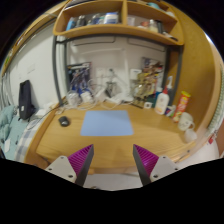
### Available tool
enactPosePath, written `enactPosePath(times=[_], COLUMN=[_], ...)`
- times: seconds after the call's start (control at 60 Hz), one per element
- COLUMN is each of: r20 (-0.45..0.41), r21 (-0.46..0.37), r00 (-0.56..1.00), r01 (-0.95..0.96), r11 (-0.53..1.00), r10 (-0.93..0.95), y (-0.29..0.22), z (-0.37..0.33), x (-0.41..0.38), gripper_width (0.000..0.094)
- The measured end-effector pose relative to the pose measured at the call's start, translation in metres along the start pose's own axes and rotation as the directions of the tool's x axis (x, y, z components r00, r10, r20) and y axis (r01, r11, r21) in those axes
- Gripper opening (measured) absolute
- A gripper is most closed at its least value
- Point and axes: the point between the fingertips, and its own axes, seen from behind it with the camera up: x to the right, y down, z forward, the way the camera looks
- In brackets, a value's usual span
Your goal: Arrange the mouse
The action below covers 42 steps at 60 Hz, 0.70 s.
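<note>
A small dark mouse [64,121] lies on the wooden desk [150,135], left of a light blue mouse pad [106,123] that lies flat in the desk's middle. My gripper [113,158] is open and empty, its two purple pads [146,158] spread wide apart. It hovers over the desk's near edge, well short of the mouse pad. The mouse is ahead and to the left of the left finger, clear of both fingers.
Bottles and a white cup [187,121] crowd the desk's right side. Figurines and small items [80,80] stand along the back wall. A wooden shelf [110,30] hangs above. A dark bag [27,98] and cloth lie at the left.
</note>
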Motion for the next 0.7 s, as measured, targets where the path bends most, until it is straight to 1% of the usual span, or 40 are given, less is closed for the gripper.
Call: enactPosePath(times=[0.067, 0.2, 0.3, 0.467, 0.7], r20=[0.053, 0.125, 0.158, 0.145, 0.078], r21=[-0.036, -0.099, -0.147, -0.216, -0.242], r00=[0.999, 0.992, 0.987, 0.987, 0.996], r01=[0.011, 0.023, 0.045, 0.096, 0.067], r11=[0.999, 0.995, 0.988, 0.972, 0.968], r10=[-0.009, -0.01, -0.022, -0.065, -0.049], y=[0.016, 0.034, 0.041, 0.037, 0.004], z=[0.018, 0.052, 0.082, 0.143, 0.225], x=[-0.054, -0.14, -0.194, -0.248, -0.276], gripper_width=[0.0794, 0.0803, 0.0801, 0.08, 0.0803])
